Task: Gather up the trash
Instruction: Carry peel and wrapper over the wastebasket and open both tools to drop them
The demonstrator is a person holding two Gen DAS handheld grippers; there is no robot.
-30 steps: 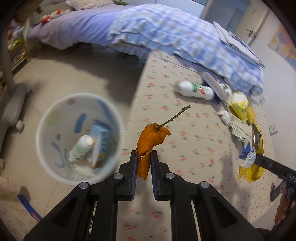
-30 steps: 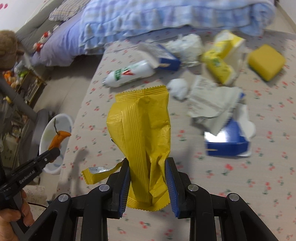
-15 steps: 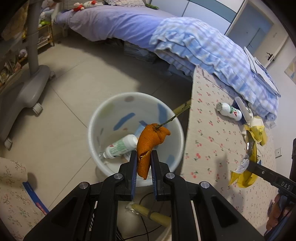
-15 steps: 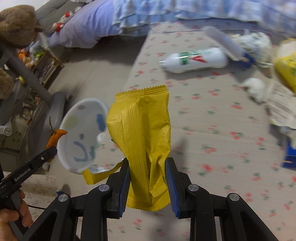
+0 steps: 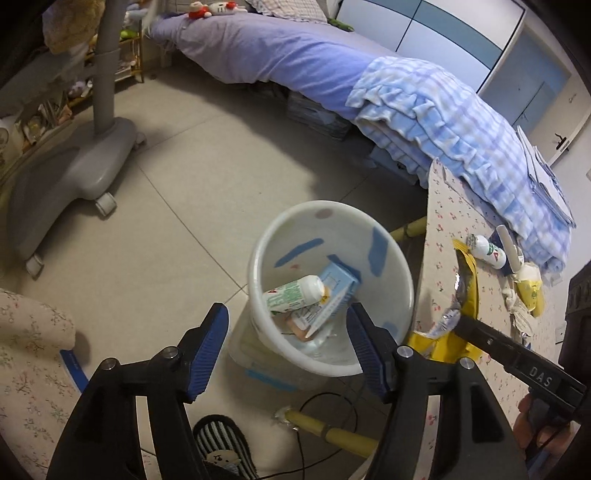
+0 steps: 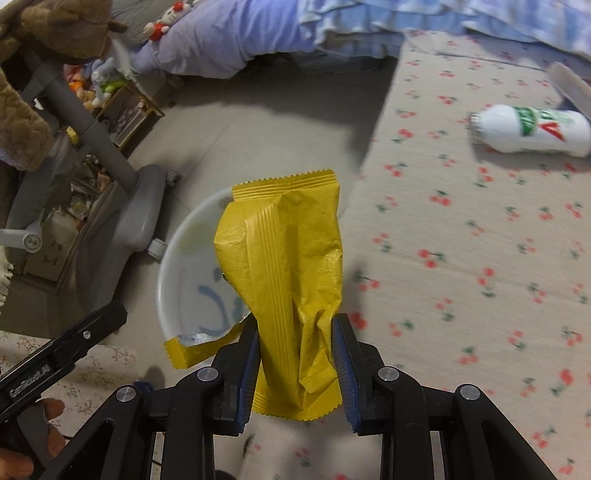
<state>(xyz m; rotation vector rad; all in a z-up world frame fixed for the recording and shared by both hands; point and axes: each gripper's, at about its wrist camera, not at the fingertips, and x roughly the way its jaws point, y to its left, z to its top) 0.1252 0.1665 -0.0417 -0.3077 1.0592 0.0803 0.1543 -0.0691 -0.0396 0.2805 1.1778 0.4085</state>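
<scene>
Gripping a yellow wrapper (image 6: 284,280), right tongs (image 6: 295,363) read "DAS"; left tongs (image 5: 286,343), just opening, gape empty over the bin (image 5: 391,254).

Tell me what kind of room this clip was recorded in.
Most likely a bedroom in a home. A bed with a purple sheet and a checked blue blanket fills the far side, soft toys sit at its head, and a white waste bin stands on the tiled floor beside a cloth-covered table.

yellow wrapper (image 6: 291,295) hides most of white bin (image 6: 184,277) interior in right wrist view, white bottle (image 6: 532,129) motion-blurred, cut by right edge, bin contents under carton (image 5: 338,291) unclear, striped slipper (image 5: 221,443) cut off at bottom edge
</scene>
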